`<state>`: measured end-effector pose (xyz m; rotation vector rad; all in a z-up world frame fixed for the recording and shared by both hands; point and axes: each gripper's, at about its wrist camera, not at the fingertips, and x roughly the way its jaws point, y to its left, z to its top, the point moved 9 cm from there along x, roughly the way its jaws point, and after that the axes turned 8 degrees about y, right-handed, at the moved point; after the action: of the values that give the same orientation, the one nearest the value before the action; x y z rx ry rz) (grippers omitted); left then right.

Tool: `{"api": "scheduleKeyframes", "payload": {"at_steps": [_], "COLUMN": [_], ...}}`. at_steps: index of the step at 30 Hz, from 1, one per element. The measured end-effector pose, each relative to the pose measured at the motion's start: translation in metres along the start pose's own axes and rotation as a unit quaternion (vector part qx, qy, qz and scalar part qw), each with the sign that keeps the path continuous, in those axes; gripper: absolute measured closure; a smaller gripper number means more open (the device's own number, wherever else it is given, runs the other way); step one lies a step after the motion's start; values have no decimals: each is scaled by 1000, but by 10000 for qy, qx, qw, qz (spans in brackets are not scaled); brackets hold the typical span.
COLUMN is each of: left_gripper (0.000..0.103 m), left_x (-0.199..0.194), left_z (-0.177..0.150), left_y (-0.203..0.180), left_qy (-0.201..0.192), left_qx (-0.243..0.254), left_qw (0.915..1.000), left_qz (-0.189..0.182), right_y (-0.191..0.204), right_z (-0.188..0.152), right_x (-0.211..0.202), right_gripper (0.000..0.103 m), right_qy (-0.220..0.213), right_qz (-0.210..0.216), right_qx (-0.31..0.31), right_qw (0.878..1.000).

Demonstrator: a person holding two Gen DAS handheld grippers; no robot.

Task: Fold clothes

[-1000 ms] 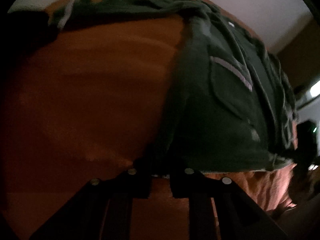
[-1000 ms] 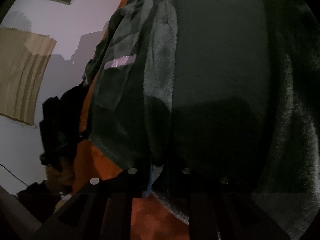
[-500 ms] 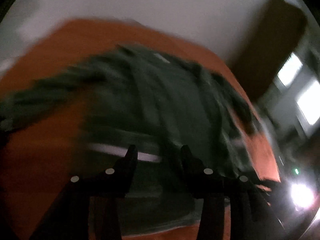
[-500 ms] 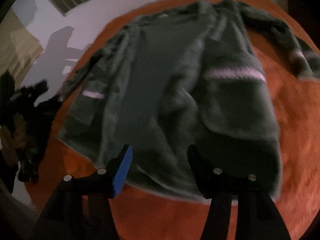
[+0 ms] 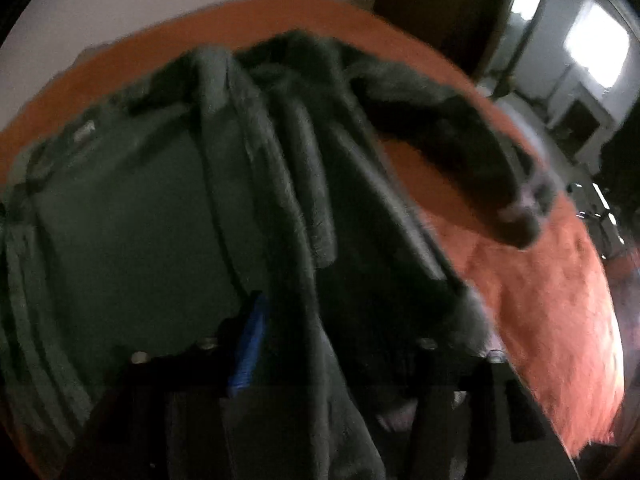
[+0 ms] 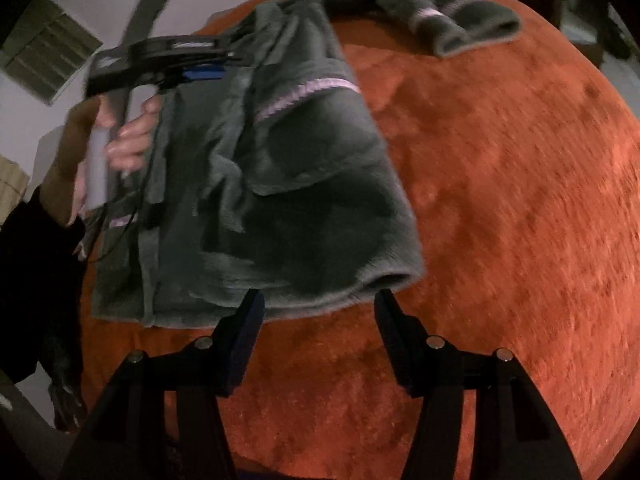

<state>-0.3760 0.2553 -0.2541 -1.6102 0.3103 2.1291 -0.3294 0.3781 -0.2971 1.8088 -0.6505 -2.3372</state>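
A dark green fleece jacket (image 6: 280, 184) lies near the orange blanket's (image 6: 500, 220) left edge, half folded, one sleeve (image 6: 452, 24) still flung toward the far edge. The left gripper (image 6: 224, 66) pinches its front panel; the right gripper (image 6: 318, 312) hovers released.

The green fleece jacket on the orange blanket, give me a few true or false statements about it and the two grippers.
1. The green fleece jacket lies on an orange blanket. True.
2. The right gripper grips the hem. False: its fingers stand apart with nothing between them.
3. The left gripper is shut on jacket fabric. True.
4. One sleeve lies stretched out to the side. True.
5. The jacket's stripes are yellow. False: they are pale pink.
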Motion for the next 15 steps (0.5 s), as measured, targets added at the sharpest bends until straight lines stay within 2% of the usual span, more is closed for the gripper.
{"api": "scheduleKeyframes", "payload": {"at_steps": [1, 3, 5, 7, 8, 10, 11, 13, 15], "left_gripper": [97, 98, 98, 97, 95, 87, 85, 78, 62], "left_x": [6, -2, -20, -28, -21, 2, 9, -9, -27], "left_z": [-4, -15, -31, -53, -67, -80, -87, -92, -98], "left_y": [7, 34, 70, 104, 121, 137, 135, 123, 111], "left_qy": [66, -135, -402, -478, -380, -13, 143, -29, -201], "left_qx": [-198, -823, -1434, -1891, -2004, -1886, -1800, -1627, -1452], "left_qw": [9998, 9962, 9882, 9798, 9783, 9820, 9835, 9866, 9889], "left_qz": [-23, -236, -347, -442, -362, -6, -69, -147, -224], "right_y": [-2, -4, -4, -7, -9, -15, -16, -18, -18], "right_z": [-1, -2, -4, -7, -9, -11, -12, -10, -5], "right_x": [-1, -4, -9, -12, -12, -11, -10, -9, -9], "right_gripper": [47, 47, 47, 47, 47, 47, 47, 47, 47], "right_qy": [-4, -24, -64, -48, -25, 25, 30, 27, -26], "right_qz": [-4, -33, -98, -181, -215, -340, -435, -570, -592], "right_qx": [36, 10, -65, -143, -173, -231, -292, -430, -482], "right_qw": [10000, 10000, 9999, 9997, 9996, 9992, 9986, 9974, 9971]}}
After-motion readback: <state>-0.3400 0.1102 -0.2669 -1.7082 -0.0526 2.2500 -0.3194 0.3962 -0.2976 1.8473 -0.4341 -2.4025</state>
